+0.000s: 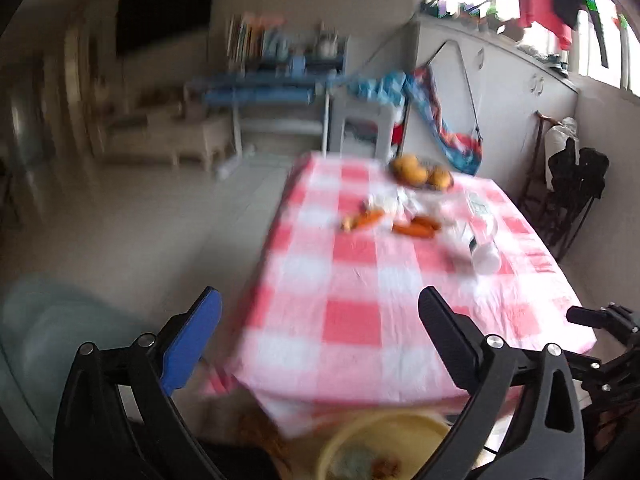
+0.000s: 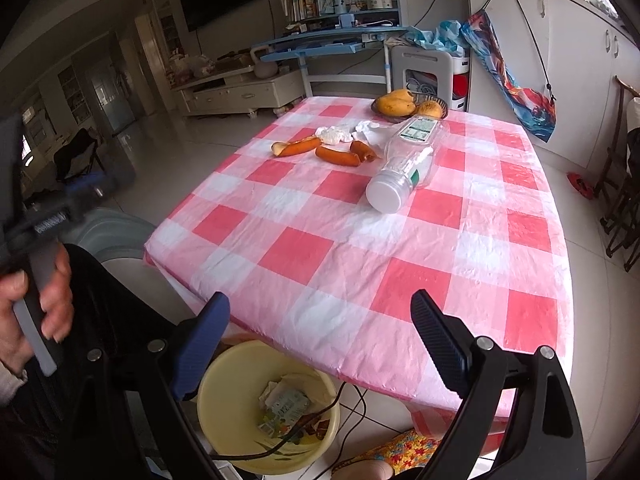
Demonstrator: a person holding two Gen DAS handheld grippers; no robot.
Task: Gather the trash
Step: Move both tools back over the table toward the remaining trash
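A table with a red-and-white checked cloth [image 2: 360, 240] carries trash at its far side: an empty clear plastic bottle [image 2: 404, 160] on its side, orange peel pieces [image 2: 336, 154], and crumpled white tissues [image 2: 344, 133]. The same trash shows blurred in the left wrist view: bottle [image 1: 480, 240], peels [image 1: 412, 227]. A yellow bin [image 2: 240, 432] with wrappers inside stands on the floor below the near table edge; it also shows in the left wrist view [image 1: 360, 440]. My left gripper [image 1: 320, 300] and right gripper [image 2: 320, 308] are both open and empty above the near edge.
A bowl of mangoes [image 2: 408, 106] sits at the table's far edge. A black cable [image 2: 352, 404] runs across the bin. A grey chair [image 2: 112, 232] stands left of the table, cabinets [image 2: 560, 60] to the right, a blue desk [image 2: 332, 40] behind.
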